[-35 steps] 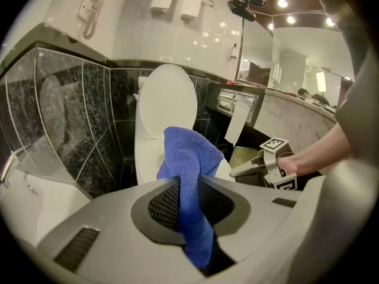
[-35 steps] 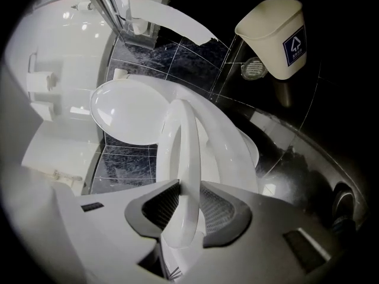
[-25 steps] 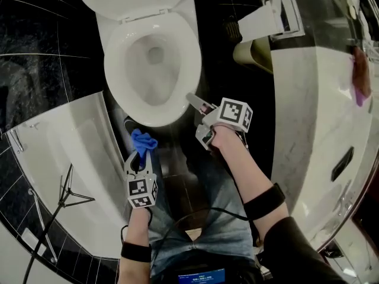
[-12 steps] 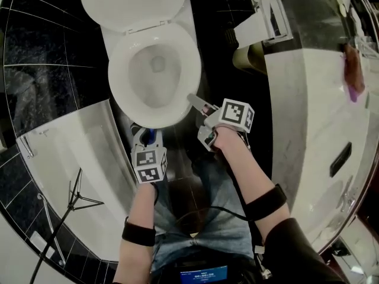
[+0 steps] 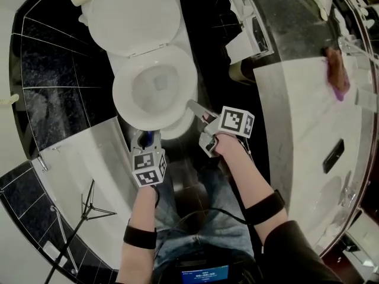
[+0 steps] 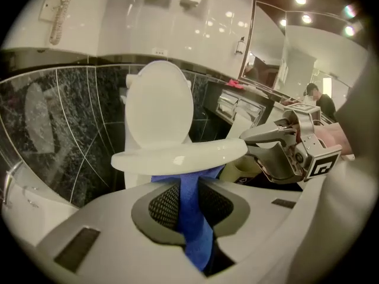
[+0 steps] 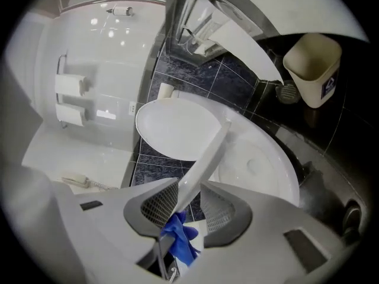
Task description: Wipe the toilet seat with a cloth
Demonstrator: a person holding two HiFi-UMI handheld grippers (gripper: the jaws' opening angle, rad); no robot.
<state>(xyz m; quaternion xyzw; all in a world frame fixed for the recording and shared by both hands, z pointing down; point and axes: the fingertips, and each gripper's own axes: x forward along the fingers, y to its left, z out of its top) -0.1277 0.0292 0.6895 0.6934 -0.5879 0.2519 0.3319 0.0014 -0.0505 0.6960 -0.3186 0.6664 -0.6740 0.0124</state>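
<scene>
The white toilet has its lid [image 5: 135, 18] up against the wall. My right gripper [image 5: 195, 120] is at the front right of the toilet seat [image 5: 125, 93]. The seat's edge [image 7: 207, 158] runs between its jaws and lies against one pad, with a gap to the other. Those jaws have just been opening. From the left gripper view the seat [image 6: 177, 154] shows edge-on, level, its right end in the right gripper [image 6: 257, 149]. My left gripper [image 5: 145, 141] is shut on a blue cloth [image 6: 190, 218], just below the seat's front. The cloth [image 7: 180, 238] also shows beneath the right jaws.
A beige bin [image 7: 314, 70] stands on the dark floor right of the toilet, under a wall paper holder [image 5: 251, 34]. A marble counter [image 5: 296, 129] with a pink cloth [image 5: 336, 70] runs along the right. A white tub ledge [image 5: 83, 158] lies left.
My left gripper has carried the blue cloth up from near my legs to the front of the bowl. The right gripper has stayed at the seat's front right edge.
</scene>
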